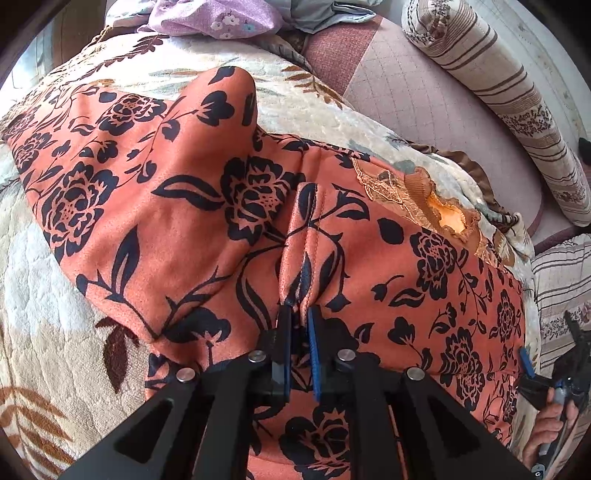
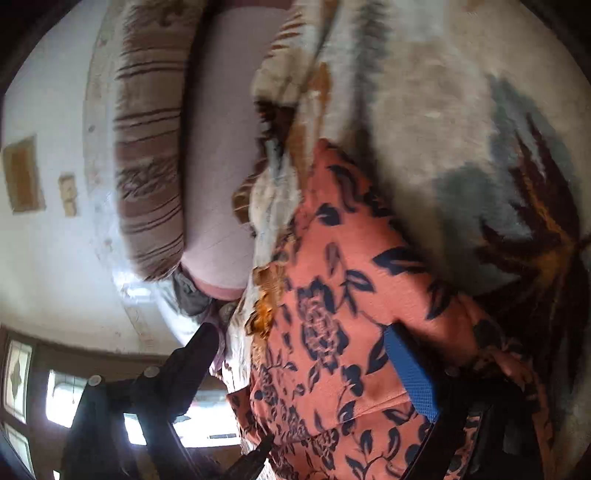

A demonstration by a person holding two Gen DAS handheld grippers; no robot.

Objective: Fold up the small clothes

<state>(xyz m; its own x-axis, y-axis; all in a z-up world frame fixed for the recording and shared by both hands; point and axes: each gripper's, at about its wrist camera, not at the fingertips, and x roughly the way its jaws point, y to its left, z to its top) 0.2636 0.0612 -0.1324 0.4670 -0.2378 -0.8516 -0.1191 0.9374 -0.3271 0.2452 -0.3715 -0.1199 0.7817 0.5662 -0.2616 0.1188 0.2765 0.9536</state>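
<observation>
1. While your left gripper points steeply down, its jaws are clenched on a raised pleat of the orange floral garment, pinching the stitched hem directly ahead of the fingertips.
2. From that pinch the garment spreads to both sides of the left gripper over the cream leaf-patterned blanket on the bed; one corner stands up in a peak farther ahead and to the left.
3. Ahead and to the right of the left gripper lies the lace-trimmed neckline, still exposed and unfolded.
4. Your right gripper stands released, its jaws wide. The blue-padded finger lies over the garment's edge, the other finger hangs off the cloth, and nothing is pressed between them. This view is motion-blurred, so contact with the cloth cannot be told.
5. Beyond the blanket, ahead of both grippers, sit a striped bolster pillow and a lilac flowered cloth.
6. Progress, as judged: early. The garment is mostly laid out with one point gripped; no completed fold is visible. Remaining: a second hold with your right gripper, then the folds.
</observation>
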